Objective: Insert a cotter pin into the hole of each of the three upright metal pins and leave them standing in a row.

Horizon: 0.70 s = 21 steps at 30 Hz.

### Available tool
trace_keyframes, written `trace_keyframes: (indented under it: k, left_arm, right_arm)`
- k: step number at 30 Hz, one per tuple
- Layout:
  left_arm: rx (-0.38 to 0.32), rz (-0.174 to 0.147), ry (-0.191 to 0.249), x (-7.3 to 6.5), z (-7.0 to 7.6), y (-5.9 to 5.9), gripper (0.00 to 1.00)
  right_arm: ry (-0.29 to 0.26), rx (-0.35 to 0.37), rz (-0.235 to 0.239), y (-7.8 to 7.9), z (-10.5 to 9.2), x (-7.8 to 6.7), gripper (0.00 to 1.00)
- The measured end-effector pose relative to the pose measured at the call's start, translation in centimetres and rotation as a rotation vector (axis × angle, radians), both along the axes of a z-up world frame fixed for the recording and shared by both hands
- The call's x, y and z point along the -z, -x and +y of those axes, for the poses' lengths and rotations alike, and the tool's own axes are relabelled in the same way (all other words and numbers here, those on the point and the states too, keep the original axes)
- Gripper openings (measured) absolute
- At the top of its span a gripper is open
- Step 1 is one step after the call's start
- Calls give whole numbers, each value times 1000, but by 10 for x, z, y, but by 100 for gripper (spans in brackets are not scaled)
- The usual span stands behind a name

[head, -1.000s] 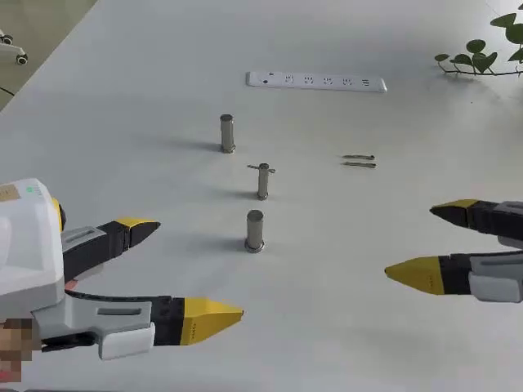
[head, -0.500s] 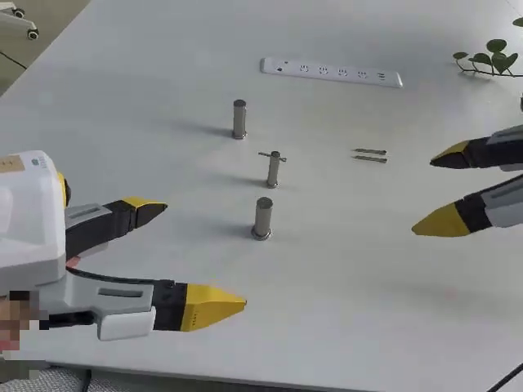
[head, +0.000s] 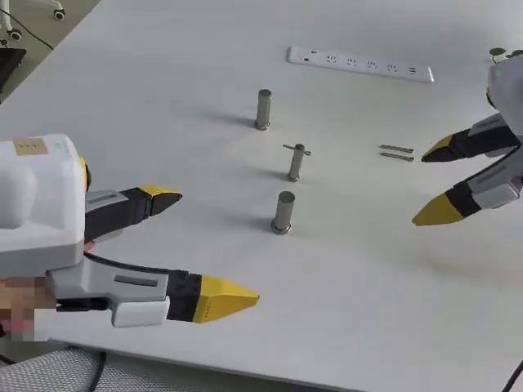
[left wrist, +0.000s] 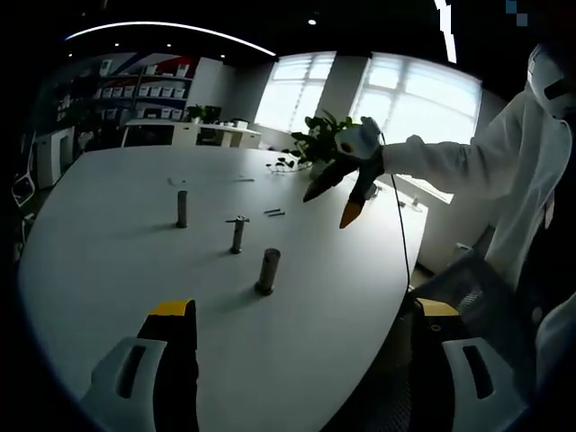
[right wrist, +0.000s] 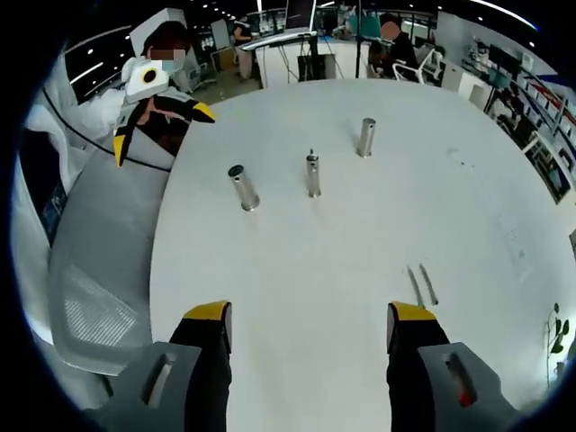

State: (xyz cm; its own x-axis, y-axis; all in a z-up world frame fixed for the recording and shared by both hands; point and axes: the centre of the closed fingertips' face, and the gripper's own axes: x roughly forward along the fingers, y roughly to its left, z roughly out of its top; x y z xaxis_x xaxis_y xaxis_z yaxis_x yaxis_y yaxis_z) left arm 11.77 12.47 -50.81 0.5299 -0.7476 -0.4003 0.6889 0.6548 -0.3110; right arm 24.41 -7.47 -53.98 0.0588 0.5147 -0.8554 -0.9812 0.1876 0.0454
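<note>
Three metal pins stand upright on the white table [head: 163, 98] in a row that runs from far to near, slanting a little to the right as it comes nearer. The far pin [head: 264, 109] and the near pin [head: 283, 212] are bare. The middle pin [head: 296, 162] has a cotter pin [head: 295, 149] through the hole near its top, sticking out on both sides. The three pins stand apart from one another.

Two loose cotter pins [head: 396, 153] lie flat on the table, right of the middle pin and well apart from it. They lie side by side, close together and roughly parallel.

The left gripper [head: 214, 245] is at the near left, above the table and left of the near pin. Its jaws are spread wide, with nothing between them. In the left gripper view the row of pins lies ahead of the jaws.

The right gripper [head: 421, 189] is at the right, raised off the table, its yellow tips pointing left. Its far tip is just beside the loose cotter pins. Its jaws are also wide apart and hold nothing. In the right gripper view the loose cotter pins lie just ahead of its right jaw.

A white power strip [head: 359, 64] lies at the far side of the table, beyond the pins. A plant [left wrist: 315, 139] stands at the far right.
</note>
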Motion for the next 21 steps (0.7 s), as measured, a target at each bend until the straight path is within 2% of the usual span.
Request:
trace_keyframes:
  k: [5, 9, 12, 15, 16, 17, 19, 21]
  left_arm:
    - [0, 3, 2, 1, 0, 0, 99]
    - [1, 3, 7, 2, -1, -1, 99]
    - [1, 4, 14, 2, -4, -2, 99]
    - [3, 3, 19, 2, -7, -3, 99]
    - [3, 4, 22, 2, -8, -3, 99]
    - [0, 6, 26, 2, -9, -3, 99]
    - [-1, 11, 31, 3, -11, -3, 99]
    - [-2, 15, 35, 3, -14, -2, 99]
  right_arm:
    - [31, -31, -19, -16, 2, -8, 66]
    - [79, -67, -38, -32, 0, -11, 64]
    - [87, -65, -26, -45, 1, -15, 62]
    - [123, -82, -24, -53, -2, -12, 59]
    - [130, -88, -16, -66, -5, -9, 57]
    - [133, -103, -2, -69, -5, -7, 54]
    - [144, -117, 18, -70, -3, -1, 47]
    - [161, -131, 23, -71, -3, 4, 44]
